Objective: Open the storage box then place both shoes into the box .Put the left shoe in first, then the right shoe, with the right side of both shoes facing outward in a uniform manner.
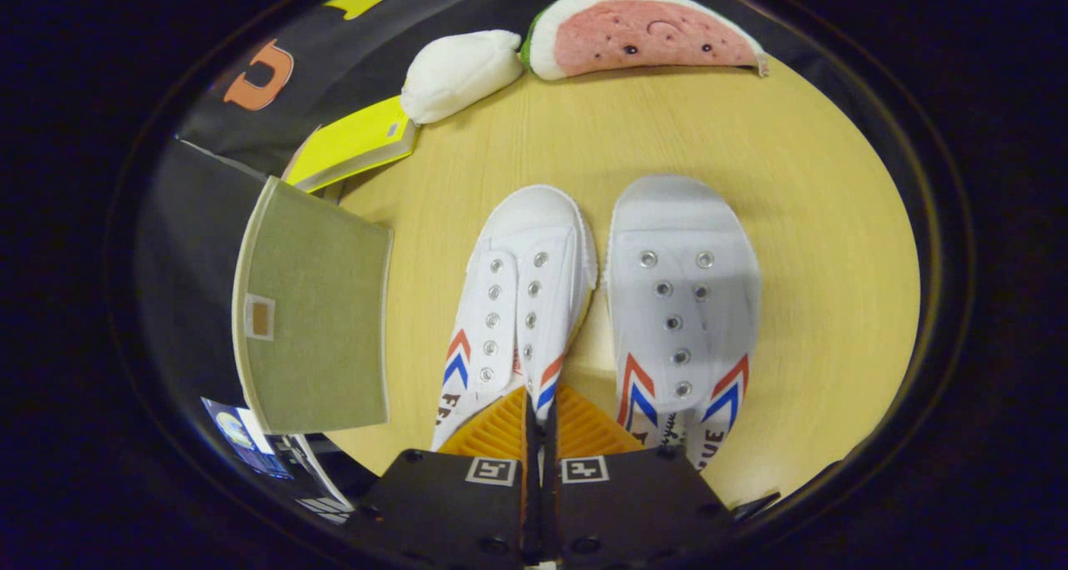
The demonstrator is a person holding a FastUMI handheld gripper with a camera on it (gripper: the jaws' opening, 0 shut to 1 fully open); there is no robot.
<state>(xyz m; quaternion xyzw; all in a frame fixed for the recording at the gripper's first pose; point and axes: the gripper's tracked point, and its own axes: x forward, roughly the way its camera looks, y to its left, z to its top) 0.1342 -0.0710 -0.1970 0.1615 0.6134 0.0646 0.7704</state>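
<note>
STEP: left-shoe pickup | storage box (pixel 313 320) stands open, left of the shoes on the table (pixel 801 244) | claw (pixel 541 432) clenched on the left shoe (pixel 521 303) collar | right shoe (pixel 680 303) waits beside | NEXT: carry the left shoe boxward, right side outward.

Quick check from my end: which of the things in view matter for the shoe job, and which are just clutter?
For the job:
- left shoe, its side wall pinched in the gripper, jaws nearly closed on it
- right shoe, beside it
- storage box, lid up, left of the shoes

Clutter:
- watermelon plush
- white plush
- yellow book
</note>
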